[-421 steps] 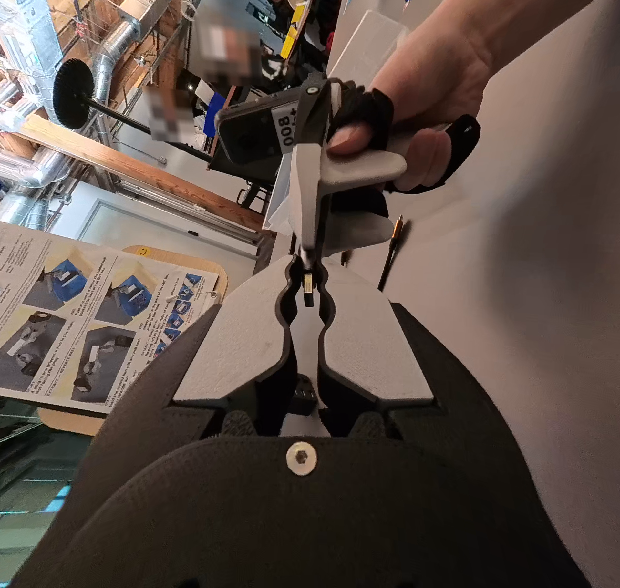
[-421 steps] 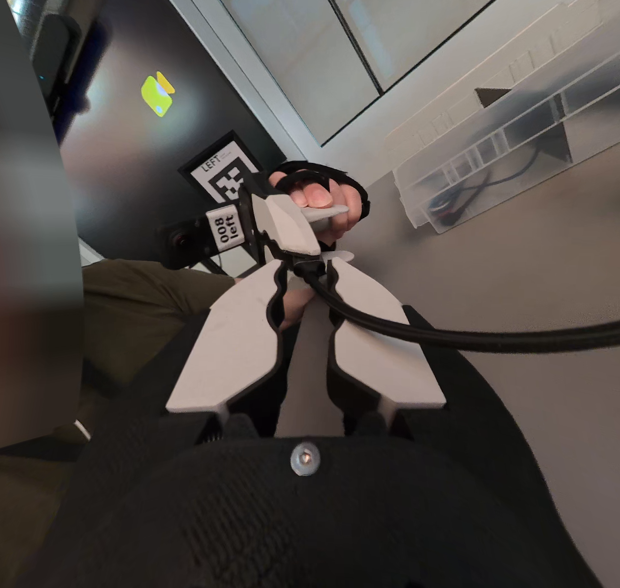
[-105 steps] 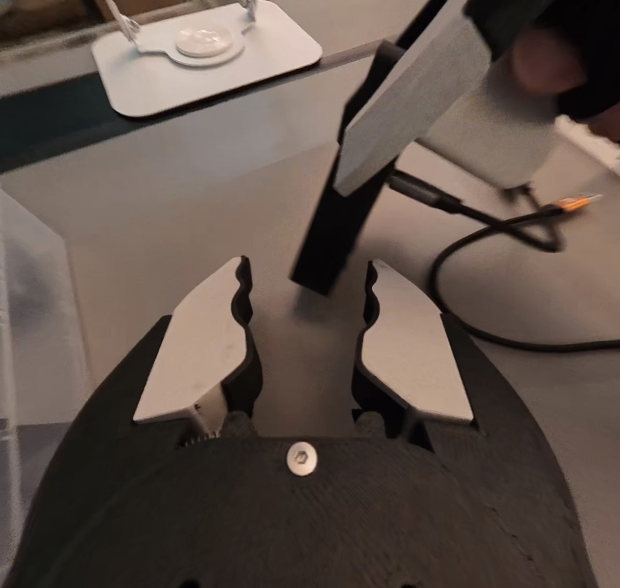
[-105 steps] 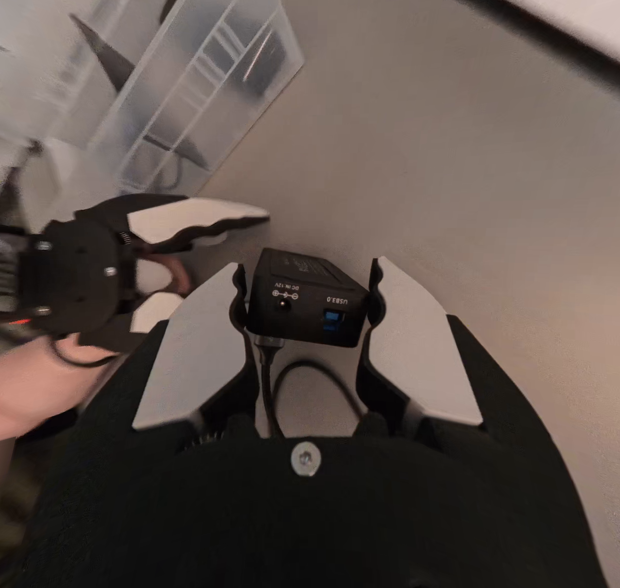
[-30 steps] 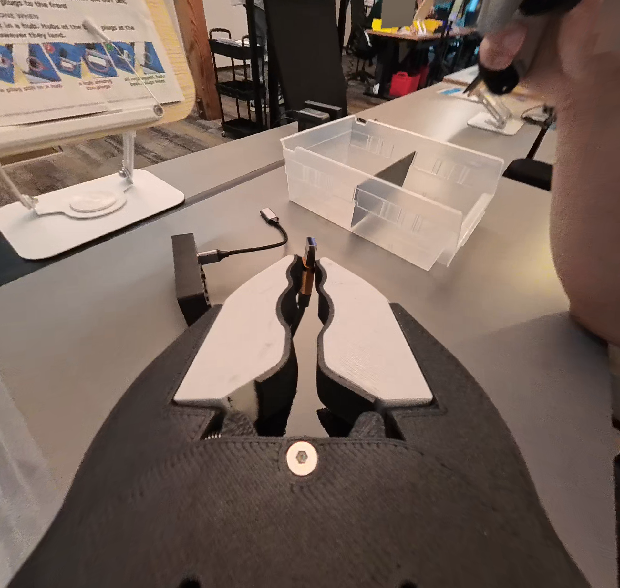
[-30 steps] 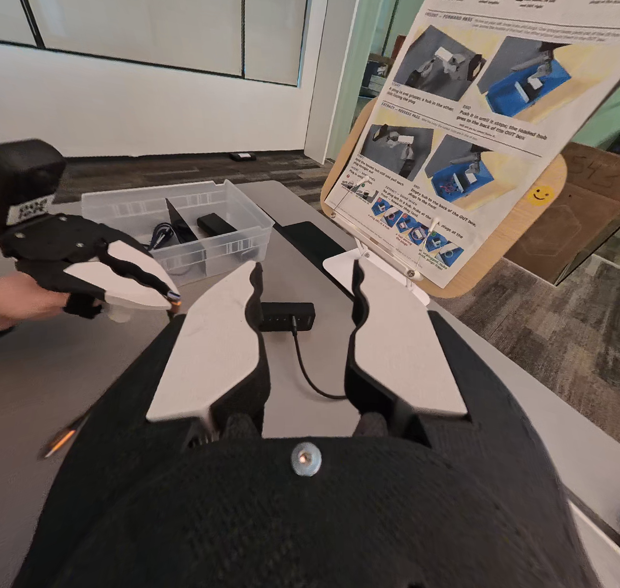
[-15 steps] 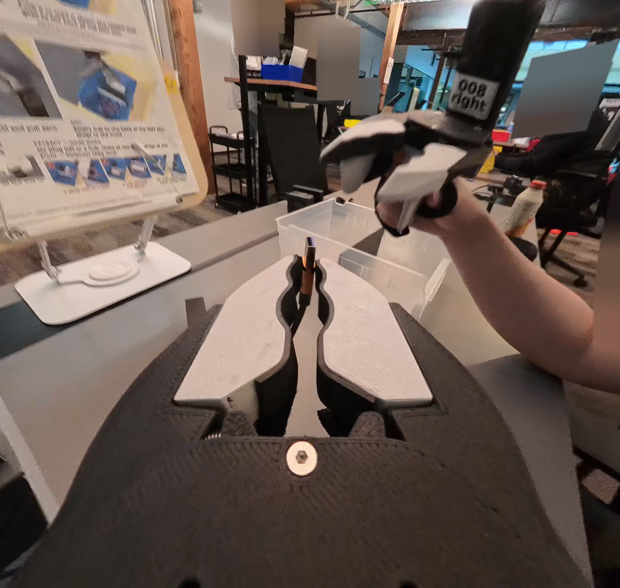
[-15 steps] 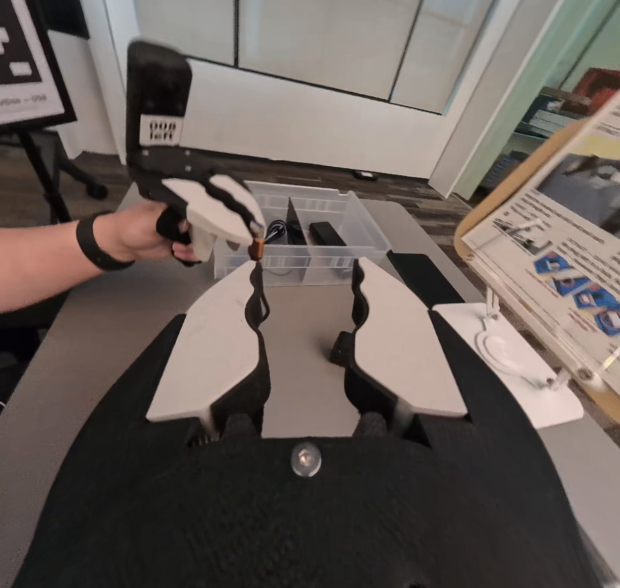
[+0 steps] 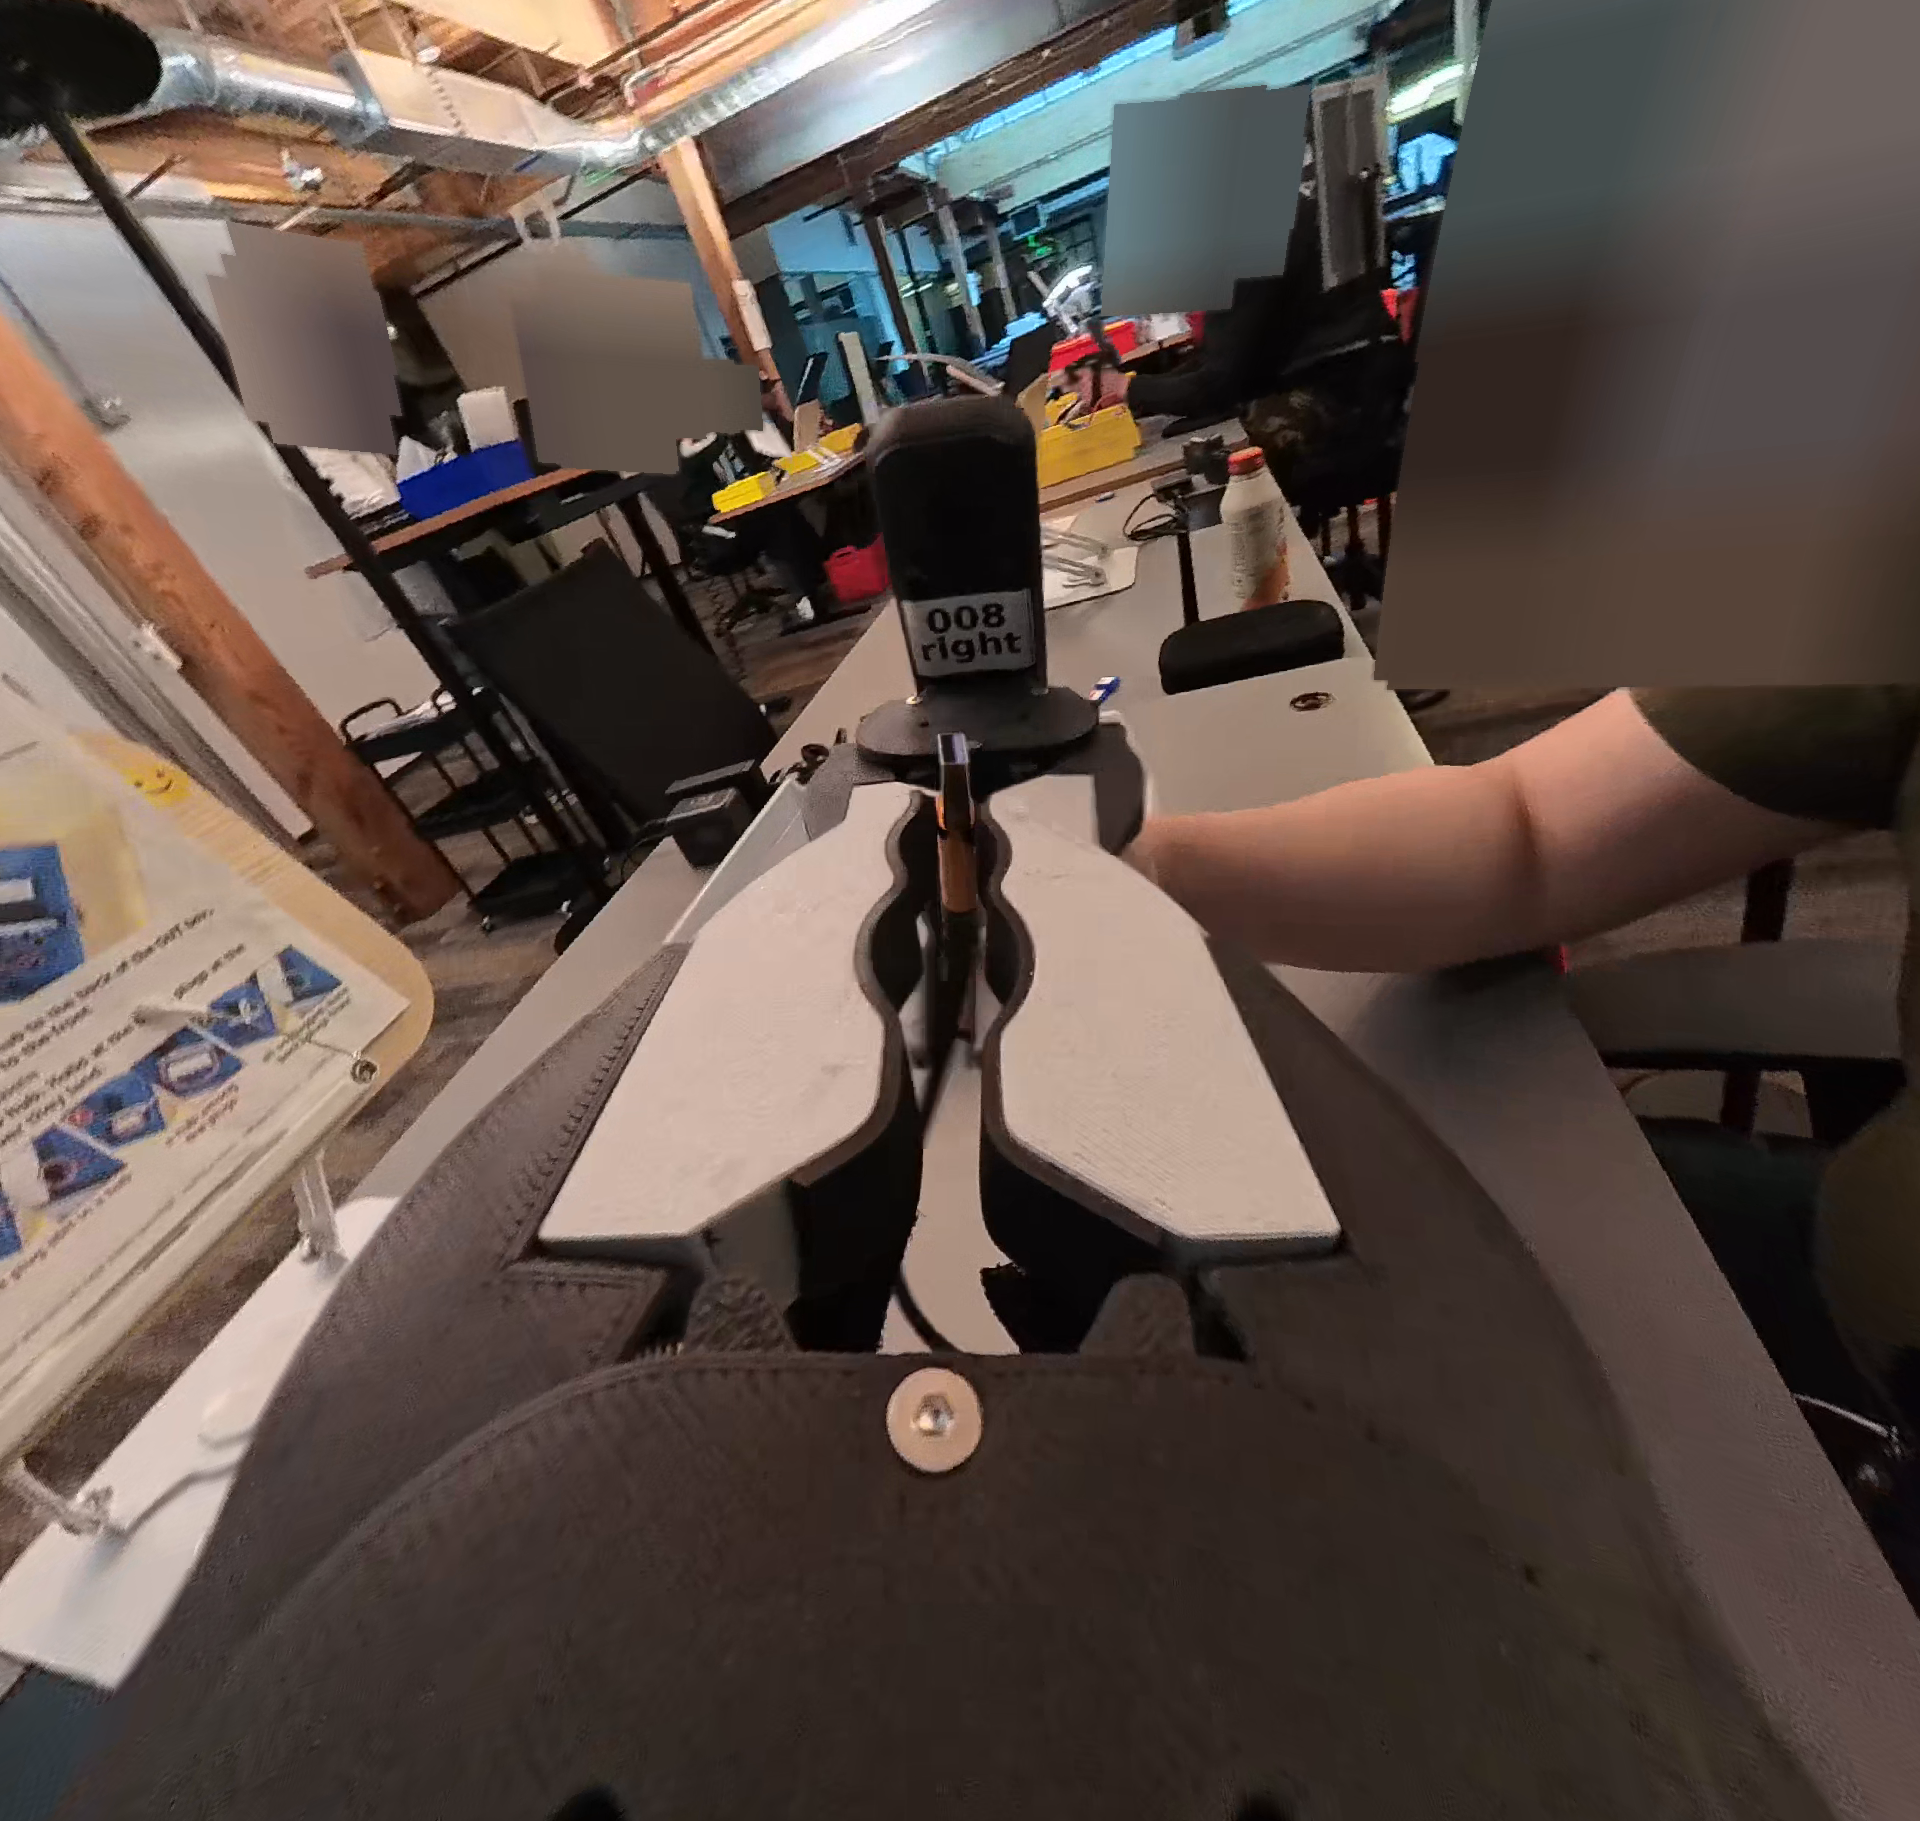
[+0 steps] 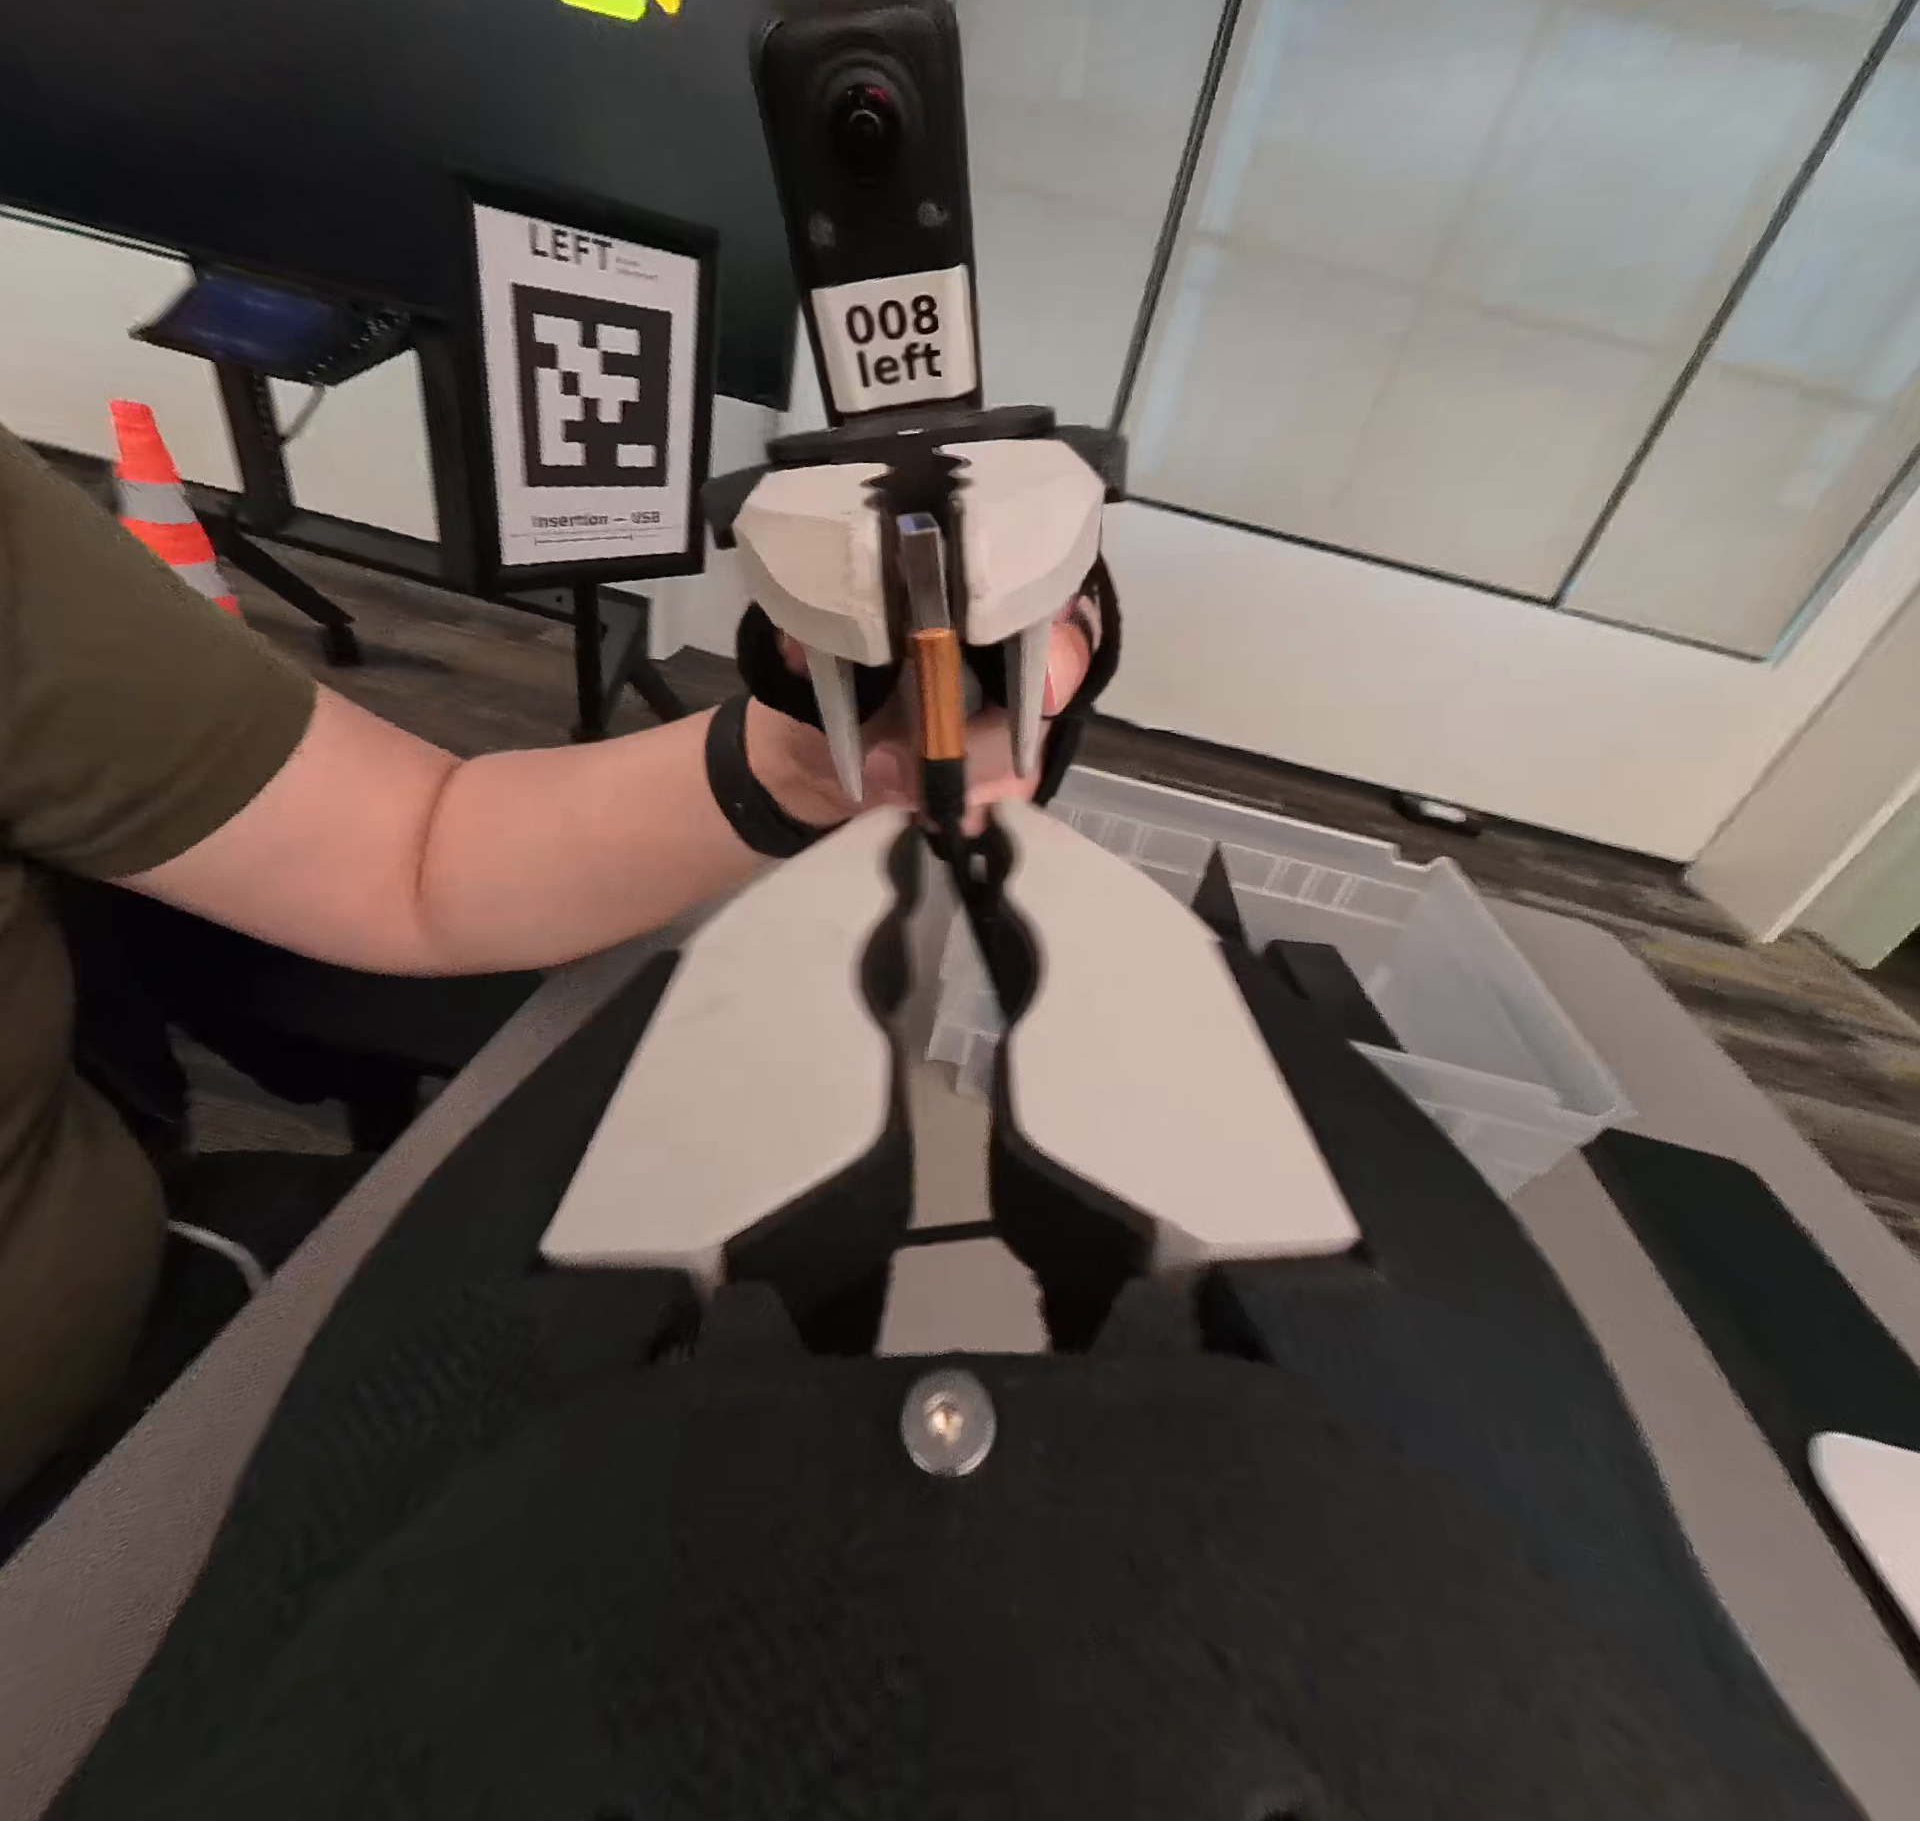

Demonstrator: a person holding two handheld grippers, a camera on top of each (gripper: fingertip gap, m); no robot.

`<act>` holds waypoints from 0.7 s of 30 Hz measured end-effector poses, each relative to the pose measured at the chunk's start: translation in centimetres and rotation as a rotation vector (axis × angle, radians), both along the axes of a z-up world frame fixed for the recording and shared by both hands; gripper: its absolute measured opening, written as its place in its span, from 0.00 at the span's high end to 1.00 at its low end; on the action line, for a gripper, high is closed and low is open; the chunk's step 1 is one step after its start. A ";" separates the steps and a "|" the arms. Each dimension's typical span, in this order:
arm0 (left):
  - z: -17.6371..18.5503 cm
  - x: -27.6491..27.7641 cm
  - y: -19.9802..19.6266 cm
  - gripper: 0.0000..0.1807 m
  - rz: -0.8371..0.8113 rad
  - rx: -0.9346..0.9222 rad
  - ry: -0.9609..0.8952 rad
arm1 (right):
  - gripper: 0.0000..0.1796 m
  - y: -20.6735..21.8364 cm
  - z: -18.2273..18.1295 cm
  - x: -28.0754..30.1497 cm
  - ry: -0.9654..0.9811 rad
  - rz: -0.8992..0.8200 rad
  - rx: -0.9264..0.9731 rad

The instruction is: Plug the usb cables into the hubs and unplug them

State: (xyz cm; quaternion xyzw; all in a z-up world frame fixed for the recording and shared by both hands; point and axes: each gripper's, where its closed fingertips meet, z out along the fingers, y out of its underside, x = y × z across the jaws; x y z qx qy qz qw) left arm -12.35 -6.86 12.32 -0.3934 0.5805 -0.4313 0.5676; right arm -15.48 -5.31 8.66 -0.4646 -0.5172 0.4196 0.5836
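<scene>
Between the two facing grippers, a USB plug [image 9: 954,841] is held above the table [image 9: 1475,1096].

The plug is pinched in the closed left gripper [image 9: 953,836]; the cable [image 10: 971,872] below it is clamped by the nearly closed right gripper [image 10: 951,841]. The metal plug looks light, stiff and slippery, the cord limp, so the orange collar is best gripped.

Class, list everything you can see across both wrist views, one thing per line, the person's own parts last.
USB cable: one, black with orange plug, strung between the grippers
Bin: one, clear, on table beyond right gripper
Instruction board: one, wood-edged, on white stand, table's left
Cone: one, orange, on floor
Table: one, grey
Left gripper: one, black with white fingers, shut on plug
Right gripper: one, same colours, closed around cable
</scene>
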 end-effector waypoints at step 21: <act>2.3 2.5 4.5 0.77 0.301 -0.261 0.106 | 0.98 5.2 6.0 7.0 -0.270 -1.191 0.923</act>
